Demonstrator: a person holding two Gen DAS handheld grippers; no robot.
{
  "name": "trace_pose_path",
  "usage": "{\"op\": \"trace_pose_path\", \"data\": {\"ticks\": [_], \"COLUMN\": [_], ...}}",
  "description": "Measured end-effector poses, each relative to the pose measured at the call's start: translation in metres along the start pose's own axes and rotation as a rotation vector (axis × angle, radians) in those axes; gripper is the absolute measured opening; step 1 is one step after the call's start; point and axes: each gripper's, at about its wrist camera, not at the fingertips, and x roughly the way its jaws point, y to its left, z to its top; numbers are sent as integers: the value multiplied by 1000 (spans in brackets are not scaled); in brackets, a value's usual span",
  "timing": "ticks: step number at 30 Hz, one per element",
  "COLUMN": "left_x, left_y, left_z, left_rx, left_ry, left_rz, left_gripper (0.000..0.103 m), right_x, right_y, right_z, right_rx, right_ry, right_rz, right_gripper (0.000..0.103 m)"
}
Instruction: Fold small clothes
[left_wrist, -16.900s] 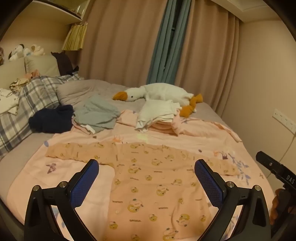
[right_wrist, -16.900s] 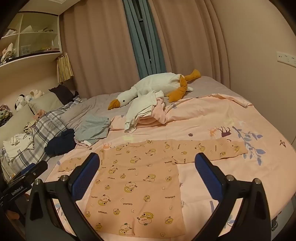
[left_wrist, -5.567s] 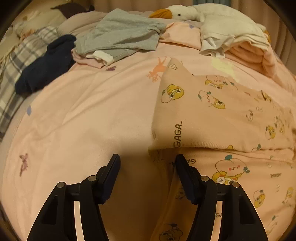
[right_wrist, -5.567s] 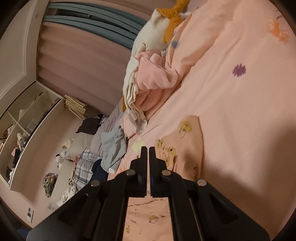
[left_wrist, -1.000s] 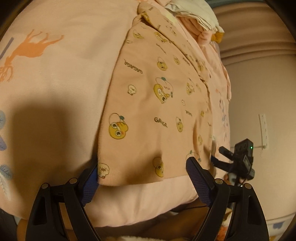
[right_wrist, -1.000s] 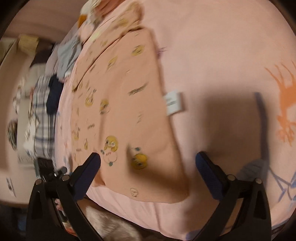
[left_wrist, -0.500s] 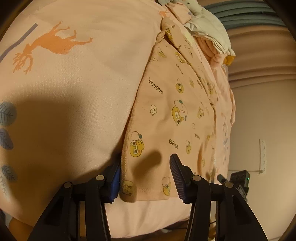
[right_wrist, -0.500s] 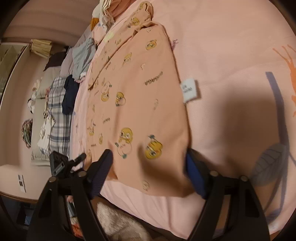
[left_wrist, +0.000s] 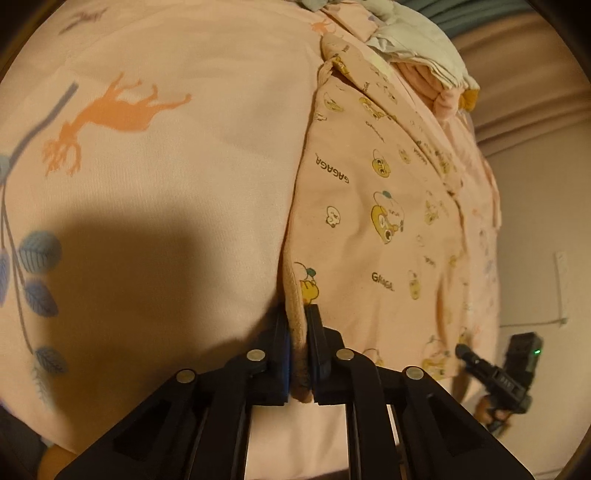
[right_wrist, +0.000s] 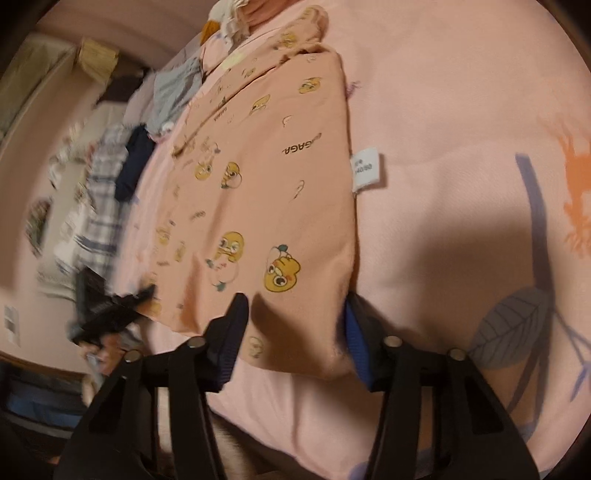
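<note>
1. The left tongs (left_wrist: 300, 345) are clamped on the near left corner of the peach printed garment (left_wrist: 388, 206). Their jaws have just been closing, and a bunched fold of the hem now stands pinched between the two pads, where a second ago they stood wide apart either side of that corner.
2. The right tongs (right_wrist: 295, 332) have also just been closing. Their jaws straddle the garment's near right corner (right_wrist: 280, 206) with the cloth between them, but there is still a gap and I cannot see the pads pressing on it.
3. The garment lies on the pink bedsheet (left_wrist: 166, 192) near the bed's front edge, with both sleeves folded in over the body; long before, it was spread flat with the sleeves out.
4. A white care label (right_wrist: 365, 168) sticks out from the garment's right side edge onto the sheet, as it did half a second ago.
5. In the left view the right tongs show at the far right as a black device with a small green light (left_wrist: 517, 365).
6. In the right view the left tongs appear as a blurred dark shape (right_wrist: 107, 310) at the garment's other near corner.
7. Beyond the garment lie a grey garment (right_wrist: 177, 92), a navy one (right_wrist: 135, 162) and a plaid blanket (right_wrist: 99, 206), all blurred.
</note>
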Motion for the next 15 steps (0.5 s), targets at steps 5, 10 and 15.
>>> {"op": "trace_pose_path", "data": {"ticks": [5,10,15], "left_x": [-4,-20,-30], "left_y": [-3,-1,-9], "left_z": [-2,2,29], "left_rx": [19,-2,-24], "left_ry": [-42,-97,-137], "left_rz": [8,-173,-337], "left_gripper": [6,6,6], "right_x": [-1,-11,-29], "right_y": [-14,-5,7], "right_z": [4,1,18], "right_rx": [36,14,19], "right_ry": [-44,-125,-249], "right_rz": [15,148,314], "right_gripper": [10,8,8]}}
